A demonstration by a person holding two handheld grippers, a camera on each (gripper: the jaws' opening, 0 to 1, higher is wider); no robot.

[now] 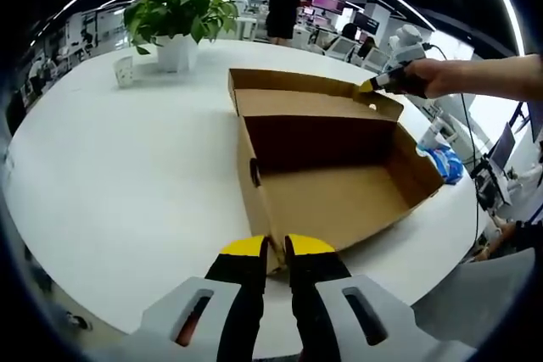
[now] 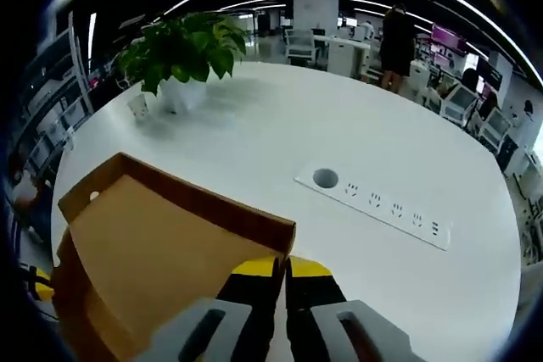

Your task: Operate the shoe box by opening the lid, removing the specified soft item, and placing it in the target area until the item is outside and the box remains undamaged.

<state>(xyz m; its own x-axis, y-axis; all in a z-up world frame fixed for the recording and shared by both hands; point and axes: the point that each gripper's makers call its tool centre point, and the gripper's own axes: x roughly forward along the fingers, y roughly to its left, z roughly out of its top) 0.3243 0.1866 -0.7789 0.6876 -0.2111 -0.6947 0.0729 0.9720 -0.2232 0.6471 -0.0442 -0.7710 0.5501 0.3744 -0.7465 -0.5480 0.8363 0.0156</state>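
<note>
A brown cardboard shoe box (image 1: 339, 192) stands open on the white table; I see only bare cardboard inside. My left gripper (image 1: 277, 249) is shut on the box's near corner wall. The lid (image 1: 314, 95) is folded back at the far side. My right gripper (image 1: 373, 85), held by a hand, pinches the lid's far right corner. In the right gripper view the lid (image 2: 153, 252) lies below, with the right gripper (image 2: 282, 267) shut on its edge. A blue and white soft item (image 1: 441, 161) lies on the table just outside the box's right wall.
A potted plant (image 1: 182, 14) and a small white cup (image 1: 125, 69) stand at the back left of the round white table (image 1: 127, 175). A socket strip (image 2: 373, 201) is set into the tabletop. People and desks fill the office behind.
</note>
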